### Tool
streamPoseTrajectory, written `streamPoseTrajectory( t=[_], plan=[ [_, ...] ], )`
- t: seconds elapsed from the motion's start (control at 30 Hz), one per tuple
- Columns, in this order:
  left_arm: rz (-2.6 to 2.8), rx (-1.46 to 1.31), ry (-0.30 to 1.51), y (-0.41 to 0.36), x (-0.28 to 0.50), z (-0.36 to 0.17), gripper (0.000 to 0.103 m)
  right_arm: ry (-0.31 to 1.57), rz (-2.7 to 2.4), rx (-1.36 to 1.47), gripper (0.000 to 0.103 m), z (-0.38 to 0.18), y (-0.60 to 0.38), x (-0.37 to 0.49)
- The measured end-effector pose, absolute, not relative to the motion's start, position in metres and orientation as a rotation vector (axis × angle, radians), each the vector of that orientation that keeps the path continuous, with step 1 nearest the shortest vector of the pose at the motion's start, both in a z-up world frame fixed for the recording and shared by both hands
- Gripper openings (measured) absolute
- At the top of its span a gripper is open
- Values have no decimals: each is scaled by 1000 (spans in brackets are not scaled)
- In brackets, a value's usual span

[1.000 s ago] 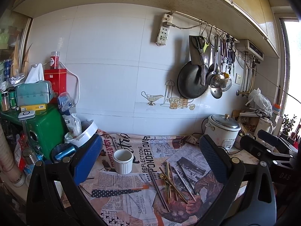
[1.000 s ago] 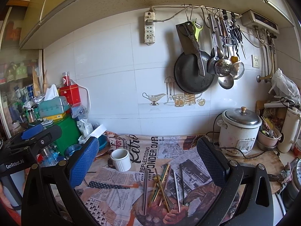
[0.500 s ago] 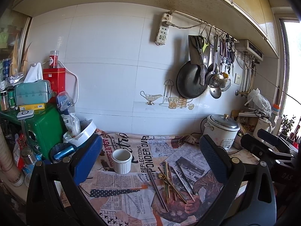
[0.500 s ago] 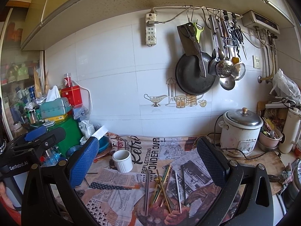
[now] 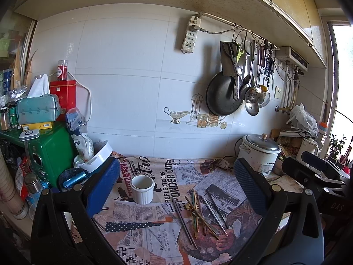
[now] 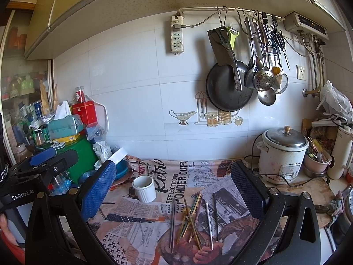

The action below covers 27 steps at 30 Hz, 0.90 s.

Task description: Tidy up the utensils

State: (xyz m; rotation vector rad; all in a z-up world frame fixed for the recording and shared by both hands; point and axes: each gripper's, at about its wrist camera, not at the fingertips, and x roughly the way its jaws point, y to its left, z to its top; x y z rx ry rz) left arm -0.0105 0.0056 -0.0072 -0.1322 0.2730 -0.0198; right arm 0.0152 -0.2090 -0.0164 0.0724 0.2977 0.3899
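Observation:
A loose pile of utensils (image 5: 199, 215) lies on the newspaper-print cloth: silver, dark and gold sticks crossing each other, also seen as the utensils (image 6: 194, 216) in the right wrist view. A white ribbed cup (image 5: 142, 189) stands empty to their left, the same cup (image 6: 144, 188) from the right side. My left gripper (image 5: 176, 187) hovers open above the cloth, nothing between its blue pads. My right gripper (image 6: 174, 187) is open too, held above the pile. Each gripper shows at the edge of the other's view.
A white rice cooker (image 6: 281, 154) with a cord stands back right. A green box (image 5: 48, 154), a tissue box, a red tin and bags crowd the left. A black pan (image 6: 228, 89) and ladles hang on the tiled wall. A wooden board (image 6: 317, 196) lies at the right.
Both views have shifted slightly, as both grippers drift a little; the cup and the utensils stay where they were. Both jaws remain wide apart.

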Motion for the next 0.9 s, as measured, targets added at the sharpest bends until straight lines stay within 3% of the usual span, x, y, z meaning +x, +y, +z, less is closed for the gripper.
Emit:
streamPoseTrajectory(
  t=[0.9],
  plan=[
    [-14,-126,279,3,0,-2,103,315,389,58,103,-20,-208,24]
  ],
)
